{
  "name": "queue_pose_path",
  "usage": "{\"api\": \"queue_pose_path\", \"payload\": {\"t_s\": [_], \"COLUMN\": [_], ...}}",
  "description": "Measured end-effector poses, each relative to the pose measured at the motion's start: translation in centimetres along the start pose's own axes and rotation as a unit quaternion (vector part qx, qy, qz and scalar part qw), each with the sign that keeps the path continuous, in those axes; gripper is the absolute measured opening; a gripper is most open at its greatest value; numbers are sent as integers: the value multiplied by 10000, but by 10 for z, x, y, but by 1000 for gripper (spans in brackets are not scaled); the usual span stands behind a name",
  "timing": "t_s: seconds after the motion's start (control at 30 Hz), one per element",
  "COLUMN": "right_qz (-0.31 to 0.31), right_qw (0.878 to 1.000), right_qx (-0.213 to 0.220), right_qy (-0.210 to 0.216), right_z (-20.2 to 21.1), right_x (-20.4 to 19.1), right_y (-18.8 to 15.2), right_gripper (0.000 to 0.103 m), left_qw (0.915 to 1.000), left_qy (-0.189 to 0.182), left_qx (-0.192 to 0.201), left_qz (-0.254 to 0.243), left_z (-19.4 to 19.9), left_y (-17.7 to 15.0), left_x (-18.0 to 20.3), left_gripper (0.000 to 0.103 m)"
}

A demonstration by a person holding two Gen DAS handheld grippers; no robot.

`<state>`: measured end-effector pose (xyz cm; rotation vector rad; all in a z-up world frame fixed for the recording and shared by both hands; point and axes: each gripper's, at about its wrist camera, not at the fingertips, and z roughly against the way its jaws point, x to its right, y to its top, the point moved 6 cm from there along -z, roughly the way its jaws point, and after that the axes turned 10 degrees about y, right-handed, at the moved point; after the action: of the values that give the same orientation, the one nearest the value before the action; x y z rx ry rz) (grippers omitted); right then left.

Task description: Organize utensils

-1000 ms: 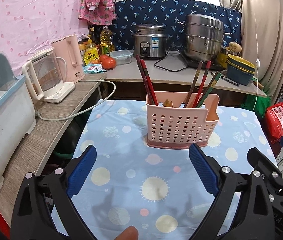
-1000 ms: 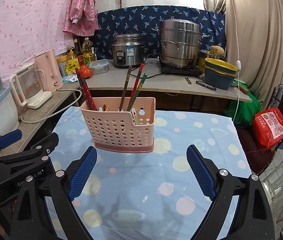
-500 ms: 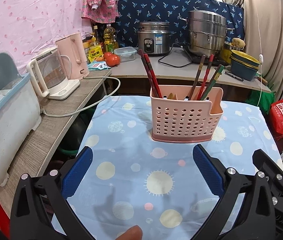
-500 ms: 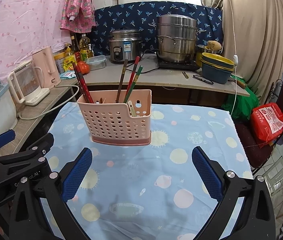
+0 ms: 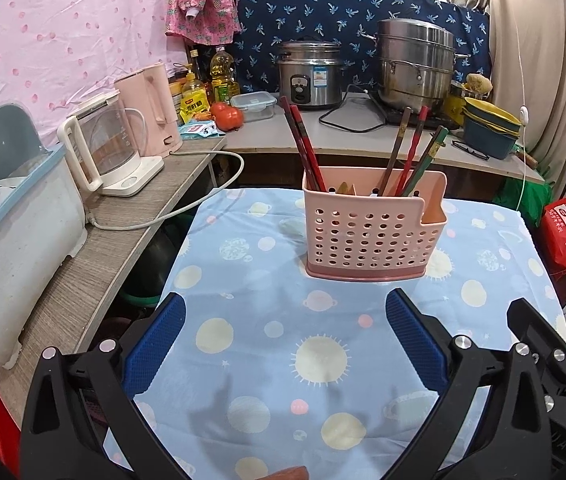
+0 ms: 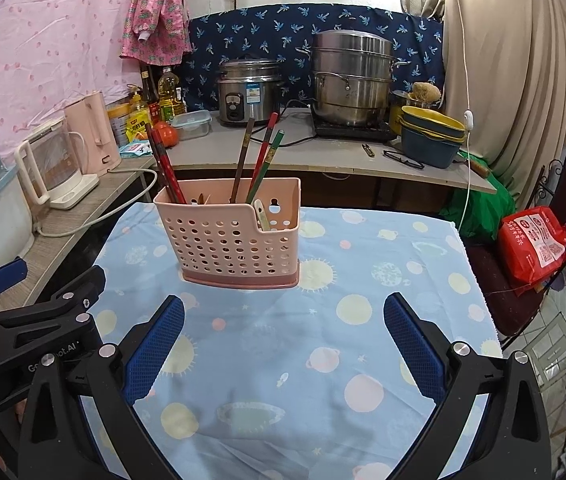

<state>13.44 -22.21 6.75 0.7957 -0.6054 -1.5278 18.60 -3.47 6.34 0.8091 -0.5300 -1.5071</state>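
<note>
Holder: pink utensil holder point(image 5: 373, 232) is stood on the blue-clothed counter point(image 5: 251, 320)
Done: chopsticks point(image 6: 261, 160) and a spoon point(image 6: 261, 214) are seen inside the holder
Left: no loose utensil is seen beside the holder; task is judged near finished
Fingers: left gripper point(image 5: 283, 344) and right gripper point(image 6: 283, 340) are spread wide, empty, well short of the holder

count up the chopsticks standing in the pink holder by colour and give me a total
In the pink holder:
Red chopsticks: 3, two at the left end and one among the right group
Brown chopstick: 1
Green chopstick: 1
Total: 5 chopsticks. Shorter utensils deeper inside are not counted.
</note>
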Motion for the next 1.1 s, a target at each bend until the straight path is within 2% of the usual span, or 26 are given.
{"api": "queue_pose_path", "payload": {"t_s": [0.53,1.1], "right_qz": [-2,-19], "right_qw": [10000,10000], "right_qx": [0,-78], "right_qy": [-10,4], "right_z": [2,1], "right_x": [1,2], "right_y": [-2,-5], "right_gripper": [96,96], "left_qw": [10000,9998], "left_qy": [62,100], "left_qx": [6,-166], "left_qz": [-26,-21], "left_z": [1,-6], "left_y": [-2,-5], "left_x": [1,2], "left_gripper": [96,96]}}
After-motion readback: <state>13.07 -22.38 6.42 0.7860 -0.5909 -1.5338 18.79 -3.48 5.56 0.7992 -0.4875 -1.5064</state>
